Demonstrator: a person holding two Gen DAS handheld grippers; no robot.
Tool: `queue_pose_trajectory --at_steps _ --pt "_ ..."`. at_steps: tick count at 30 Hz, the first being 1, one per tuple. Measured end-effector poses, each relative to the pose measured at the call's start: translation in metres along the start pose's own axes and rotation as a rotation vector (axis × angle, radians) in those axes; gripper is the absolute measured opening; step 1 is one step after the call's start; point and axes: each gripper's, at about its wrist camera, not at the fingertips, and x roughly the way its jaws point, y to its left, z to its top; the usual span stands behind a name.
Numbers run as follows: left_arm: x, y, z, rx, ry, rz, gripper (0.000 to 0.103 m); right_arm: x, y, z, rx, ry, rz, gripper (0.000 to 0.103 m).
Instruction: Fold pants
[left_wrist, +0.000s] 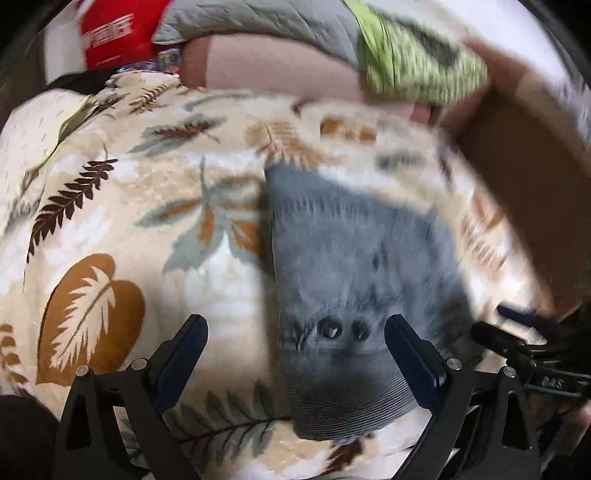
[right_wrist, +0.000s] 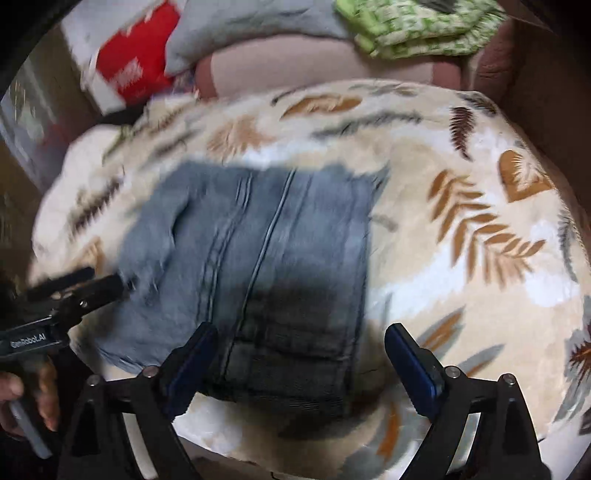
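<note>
The grey-blue denim pants (right_wrist: 258, 240) lie folded into a compact rectangle on a cream blanket with a leaf pattern (right_wrist: 461, 221). In the left wrist view the pants (left_wrist: 351, 258) show a ribbed waistband end with two dark buttons. My left gripper (left_wrist: 295, 332) hovers over that end, open, its pads touching nothing. My right gripper (right_wrist: 301, 339) is open above the darker near edge of the fold, with nothing gripped. Each gripper appears in the other's view: the left gripper (right_wrist: 92, 282) at the pants' left edge, the right gripper (left_wrist: 506, 325) at the far right.
Behind the blanket runs a pinkish sofa back (right_wrist: 295, 62) with a grey quilted cushion (right_wrist: 240, 29), a red and white bag (right_wrist: 136, 62) and a green patterned cloth (right_wrist: 417, 29). A brown wooden edge (left_wrist: 517, 184) stands at the right. A hand (right_wrist: 22, 391) holds the left gripper's handle.
</note>
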Motion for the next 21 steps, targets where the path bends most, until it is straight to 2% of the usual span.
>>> queue_pose_trajectory --at_steps 3,4,7,8,11,16,19,21 --pt "-0.008 0.025 0.010 -0.092 -0.031 -0.052 0.097 -0.016 -0.035 0.008 0.131 -0.015 0.077 0.093" --pt "-0.005 0.031 0.012 -0.113 -0.020 -0.075 0.097 -0.017 -0.044 0.009 0.173 -0.011 0.102 0.093" --pt "0.013 0.048 0.015 -0.204 0.056 -0.199 0.097 -0.006 -0.075 0.012 0.317 0.057 0.253 0.093" --pt "0.020 0.052 0.014 -0.240 0.079 -0.244 0.097 -0.002 -0.079 0.015 0.336 0.074 0.279 0.093" --pt "0.031 0.052 0.012 -0.273 0.104 -0.271 0.097 0.012 -0.084 0.015 0.378 0.108 0.356 0.093" --pt "0.044 0.036 0.019 -0.247 0.146 -0.327 0.097 0.032 -0.081 0.021 0.383 0.156 0.394 0.093" --pt "0.049 0.034 0.026 -0.248 0.152 -0.344 0.097 0.033 -0.078 0.034 0.389 0.122 0.448 0.093" --pt "0.060 0.031 0.029 -0.248 0.183 -0.349 0.096 0.039 -0.075 0.038 0.367 0.131 0.404 0.093"
